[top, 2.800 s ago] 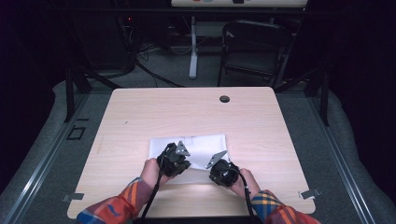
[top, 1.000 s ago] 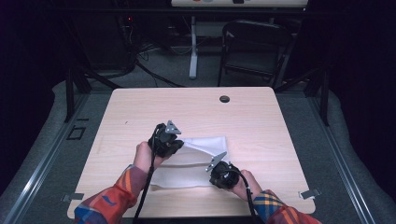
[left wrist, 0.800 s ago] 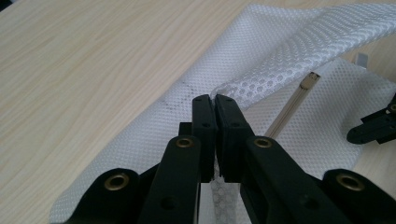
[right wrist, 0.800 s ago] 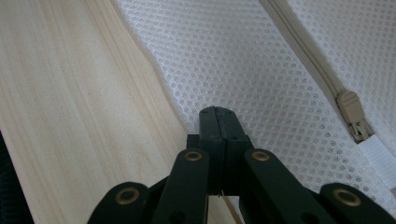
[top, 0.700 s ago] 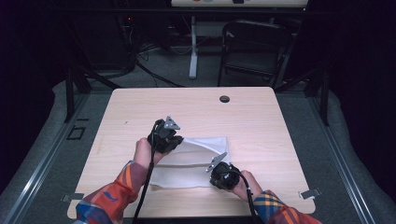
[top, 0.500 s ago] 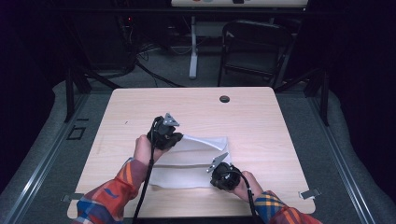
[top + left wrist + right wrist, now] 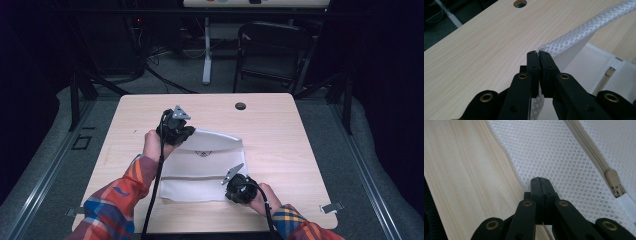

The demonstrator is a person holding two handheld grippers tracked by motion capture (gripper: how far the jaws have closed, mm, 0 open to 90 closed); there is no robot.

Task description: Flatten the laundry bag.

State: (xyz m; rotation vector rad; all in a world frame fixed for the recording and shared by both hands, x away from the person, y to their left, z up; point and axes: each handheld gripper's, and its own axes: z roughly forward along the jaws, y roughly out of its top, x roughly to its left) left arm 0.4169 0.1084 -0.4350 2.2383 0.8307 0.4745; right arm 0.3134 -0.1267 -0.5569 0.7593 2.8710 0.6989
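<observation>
A white mesh bag (image 7: 202, 165) is seen on the wooden surface (image 7: 280, 125), a little nearer to the person than the round hole (image 7: 240, 106) at the far edge of the surface. The far left corner of the bag is pinched between the closed jaws of the left hand-held gripper (image 7: 538, 53), and this corner is lifted off the surface, so that the far edge of the bag is folded up and over toward the near side. In the left gripper view, the raised mesh is seen to run away from the jaws as a rolled band. The near right edge of the bag is clamped by the right hand-held gripper (image 7: 541, 180), whose jaws are closed on the mesh just beside the beige zipper pull (image 7: 614, 181). This part of the bag lies flat on the surface.
</observation>
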